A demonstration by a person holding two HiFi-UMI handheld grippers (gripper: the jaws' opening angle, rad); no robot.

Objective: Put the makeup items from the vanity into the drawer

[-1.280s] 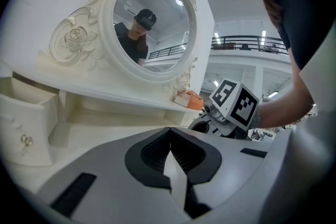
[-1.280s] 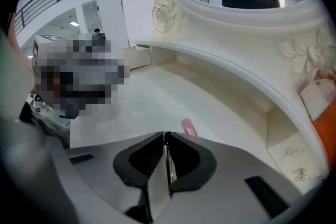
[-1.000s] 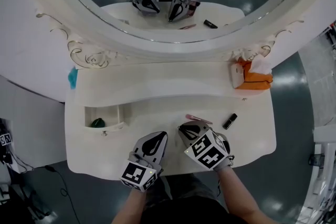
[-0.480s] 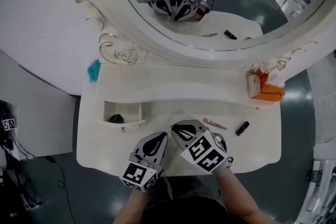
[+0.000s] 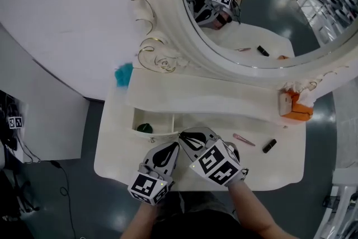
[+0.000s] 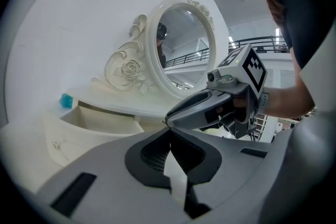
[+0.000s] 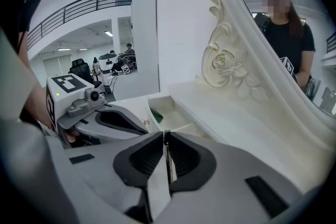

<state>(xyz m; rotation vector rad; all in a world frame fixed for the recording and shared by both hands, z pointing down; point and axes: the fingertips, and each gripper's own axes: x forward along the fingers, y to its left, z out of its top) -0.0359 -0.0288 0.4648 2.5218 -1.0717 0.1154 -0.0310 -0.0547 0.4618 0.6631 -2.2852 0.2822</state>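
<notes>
Hand-held grippers are reaching the drawer (image 5: 159,132), which was farther off a second ago.
Left hand-held gripper (image 5: 169,145) is clenching nothing; right hand-held gripper (image 5: 185,136) is clamping a thin strip (image 7: 167,157), likely dropping next; clip (image 5: 244,139) and lipstick (image 5: 269,145) are waiting on the worktop (image 5: 123,162).

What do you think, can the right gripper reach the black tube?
Probably yes. The black tube lies on the vanity, right of the right gripper; only a flat pink stick lies between. Its jaws point away, though.

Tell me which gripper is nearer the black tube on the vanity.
Right. The right gripper is left of the black tube; the left gripper is farther left again.
</notes>
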